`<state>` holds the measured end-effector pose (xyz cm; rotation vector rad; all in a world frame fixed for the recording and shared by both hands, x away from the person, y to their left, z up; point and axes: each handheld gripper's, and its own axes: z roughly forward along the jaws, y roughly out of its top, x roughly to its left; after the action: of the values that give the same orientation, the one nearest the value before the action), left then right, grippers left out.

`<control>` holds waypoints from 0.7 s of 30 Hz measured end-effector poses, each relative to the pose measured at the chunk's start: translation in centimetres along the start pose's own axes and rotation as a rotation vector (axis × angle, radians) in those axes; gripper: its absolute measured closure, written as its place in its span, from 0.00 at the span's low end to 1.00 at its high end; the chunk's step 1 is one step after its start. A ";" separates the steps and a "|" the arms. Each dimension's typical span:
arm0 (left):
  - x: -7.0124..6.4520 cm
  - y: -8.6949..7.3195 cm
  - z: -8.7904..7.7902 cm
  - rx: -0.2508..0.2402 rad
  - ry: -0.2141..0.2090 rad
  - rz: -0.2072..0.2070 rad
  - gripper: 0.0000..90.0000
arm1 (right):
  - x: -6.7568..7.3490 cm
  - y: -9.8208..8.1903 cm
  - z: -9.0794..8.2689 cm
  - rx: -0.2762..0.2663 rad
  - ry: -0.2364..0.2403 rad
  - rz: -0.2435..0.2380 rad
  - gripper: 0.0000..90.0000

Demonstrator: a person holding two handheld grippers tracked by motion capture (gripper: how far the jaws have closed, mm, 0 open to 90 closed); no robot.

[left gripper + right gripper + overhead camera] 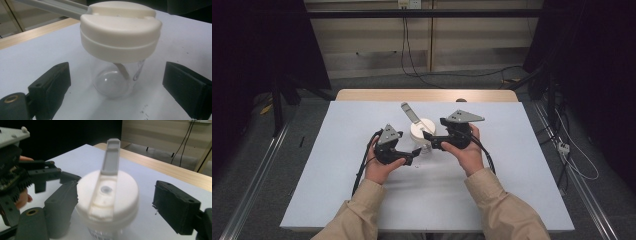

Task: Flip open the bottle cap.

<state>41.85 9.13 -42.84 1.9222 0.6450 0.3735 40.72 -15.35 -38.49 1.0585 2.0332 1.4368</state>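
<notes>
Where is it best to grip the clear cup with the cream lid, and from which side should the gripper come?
Probably at the lid, from the side, jaws level: its straight round wall gives the pads two opposite faces. The clear body below is narrower and looks slippery. Keep away from the raised flap, which sticks up at the far edge. The cup stands upright on the white table.

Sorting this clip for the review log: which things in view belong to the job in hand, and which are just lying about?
In the job:
- clear cup with its cream lid
- grey flip cap, swung up
- left gripper, jaws open either side of the cup
- right gripper, jaws open beside the lid

Lying about:
- white table
- cables on the floor behind
</notes>
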 end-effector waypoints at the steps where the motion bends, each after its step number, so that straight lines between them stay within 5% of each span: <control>1: -0.1 -0.1 -0.2 -0.007 -0.001 -0.002 0.09 | -0.1 -0.3 -0.3 0.002 -0.003 -0.001 0.20; 21: 1.2 -2.5 -4.2 0.019 0.008 -0.051 0.08 | -1.6 -6.4 -5.2 0.053 -0.023 0.003 0.15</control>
<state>39.98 13.72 -43.33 1.9190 0.7040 0.3445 35.85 -20.74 -42.63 1.0946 2.0647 1.3737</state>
